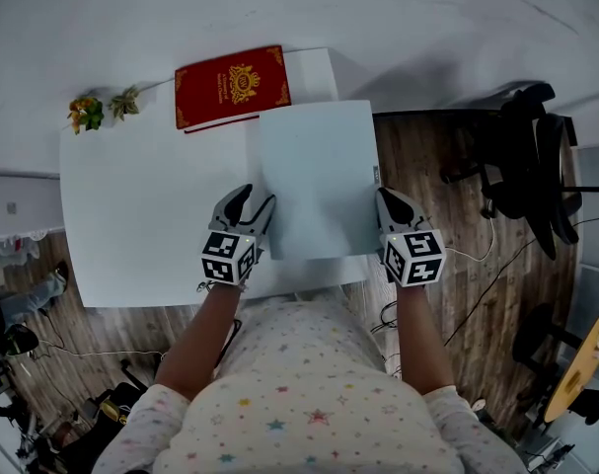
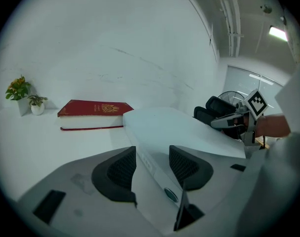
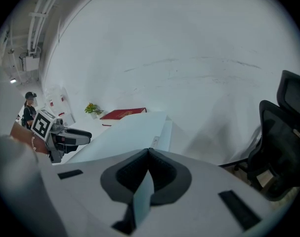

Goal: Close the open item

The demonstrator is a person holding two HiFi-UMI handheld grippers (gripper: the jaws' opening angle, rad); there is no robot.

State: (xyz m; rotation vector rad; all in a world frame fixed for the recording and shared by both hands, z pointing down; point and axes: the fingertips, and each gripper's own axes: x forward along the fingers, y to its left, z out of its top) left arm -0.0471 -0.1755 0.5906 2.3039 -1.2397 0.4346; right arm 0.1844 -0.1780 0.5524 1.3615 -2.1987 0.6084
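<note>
Item: laptop (image 1: 319, 181), a pale grey-blue slab. The lid is down or nearly down; cannot tell if it is fully seated. It lies on the right part of the white table (image 1: 131, 225), at the near edge.

Count: one laptop. One red book (image 1: 232, 86) with a gold emblem, just past the laptop's far-left corner. Two small plants (image 1: 86, 113) at the table's far-left corner. Two grippers.

- left gripper (image 1: 258, 197): jaws apart, straddling the laptop's left edge, pads not pressing.
- right gripper (image 1: 390, 197): jaws pinched on a thin pale edge at the laptop's right side.

Only the left gripper view shows slots and an oval mark on the laptop's side wall. Only the head view shows the wood floor (image 1: 427, 166).
</note>
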